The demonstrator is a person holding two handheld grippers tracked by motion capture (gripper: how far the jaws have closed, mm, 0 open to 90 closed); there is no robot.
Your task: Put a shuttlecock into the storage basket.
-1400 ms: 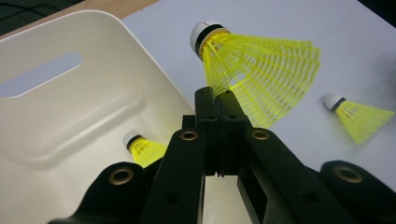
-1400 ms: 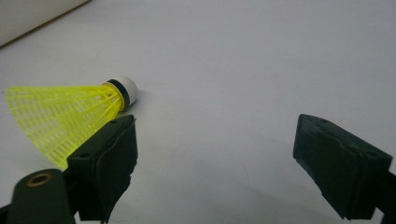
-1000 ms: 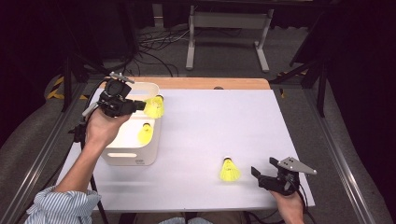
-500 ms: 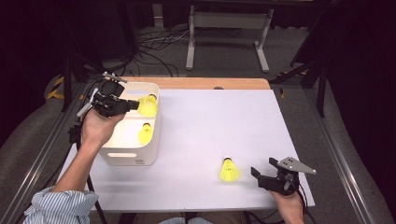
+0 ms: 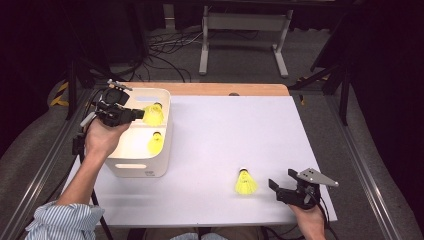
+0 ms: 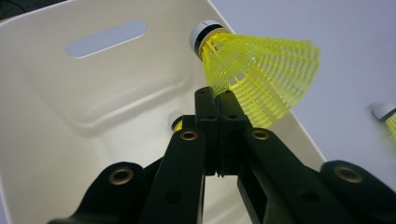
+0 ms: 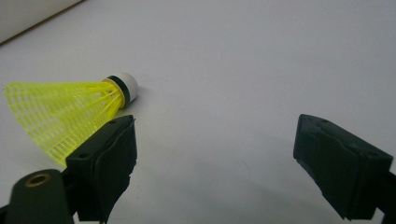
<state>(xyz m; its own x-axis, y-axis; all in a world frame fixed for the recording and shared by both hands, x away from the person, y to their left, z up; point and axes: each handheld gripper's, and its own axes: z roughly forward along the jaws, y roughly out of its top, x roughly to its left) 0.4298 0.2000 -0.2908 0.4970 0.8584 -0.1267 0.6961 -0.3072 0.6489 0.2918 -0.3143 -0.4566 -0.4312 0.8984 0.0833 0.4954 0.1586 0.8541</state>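
My left gripper is shut on the skirt of a yellow shuttlecock, holding it over the far part of a white bin. In the left gripper view the jaws meet on the mesh skirt of this shuttlecock, with its white cork pointing up and away. A second shuttlecock lies inside the bin, partly hidden behind my jaws. A third shuttlecock lies on the white table, just left of my open right gripper. In the right gripper view this third shuttlecock lies beside the left jaw, outside the gap.
The bin has a slot handle in its far wall. The white table top has a wooden strip along its far edge. Cables and a metal stand are on the floor beyond. Metal rails run along both sides.
My left gripper has shifted a little to the left over the bin, carrying the shuttlecock with it. The right gripper and the shuttlecock on the table have stayed put.
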